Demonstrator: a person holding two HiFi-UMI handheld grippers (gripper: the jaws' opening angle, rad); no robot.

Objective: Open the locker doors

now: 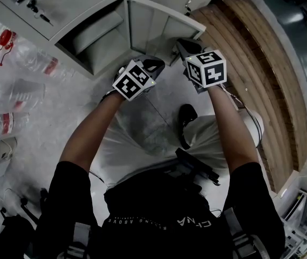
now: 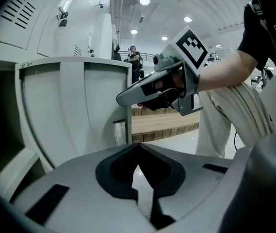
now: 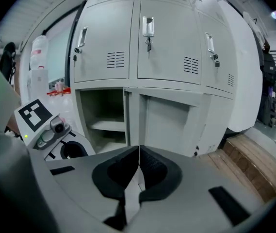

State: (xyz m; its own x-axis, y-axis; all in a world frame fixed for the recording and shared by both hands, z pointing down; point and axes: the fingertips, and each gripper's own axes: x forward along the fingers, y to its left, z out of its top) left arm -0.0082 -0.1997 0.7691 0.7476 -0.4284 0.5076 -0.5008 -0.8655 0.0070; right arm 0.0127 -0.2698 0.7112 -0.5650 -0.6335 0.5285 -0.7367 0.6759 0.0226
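A bank of grey lockers (image 3: pixel 147 47) stands in front of me. One lower compartment (image 3: pixel 104 120) is open, with a shelf inside. Its door (image 1: pixel 158 20) is swung out, and its inner face (image 2: pixel 74 110) fills the left gripper view. The upper doors are closed, with latches (image 3: pixel 148 28) on them. My left gripper (image 1: pixel 156 65) is shut on nothing, a little in front of the open compartment. My right gripper (image 1: pixel 183 45) is also shut and empty, close to the free edge of the open door. The right gripper (image 2: pixel 162 89) shows beside that edge, apart from it.
Several clear plastic bottles (image 1: pixel 13 85) lie on the floor at the left. A wooden platform (image 1: pixel 266 63) runs along the right of the lockers. My shoe (image 1: pixel 185 117) is on the pale floor below the grippers. People stand far off in the hall (image 2: pixel 134 59).
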